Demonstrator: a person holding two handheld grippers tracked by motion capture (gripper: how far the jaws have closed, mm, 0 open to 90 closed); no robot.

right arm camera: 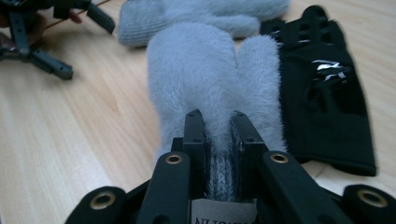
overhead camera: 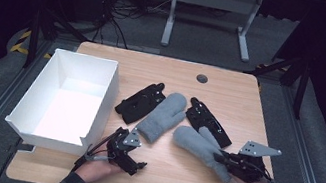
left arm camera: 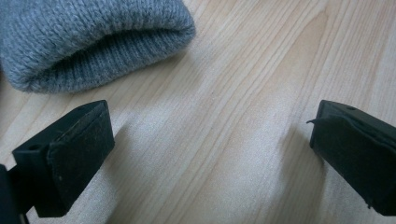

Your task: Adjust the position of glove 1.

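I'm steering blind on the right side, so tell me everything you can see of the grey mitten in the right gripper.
The grey mitten is fuzzy, fleecy-looking fabric with a ribbed knit cuff and a separate thumb. It lies flat on the wooden table, fingertip end pointing away from the person. The right gripper is shut on its cuff, pads pinching the knit. Its thumb side touches the black glove beside it. A second grey mitten lies just beyond its tip.

High view above table, facing forward; claw views close, sharing grey mittens.

Wooden table: mittens, gloves, box.
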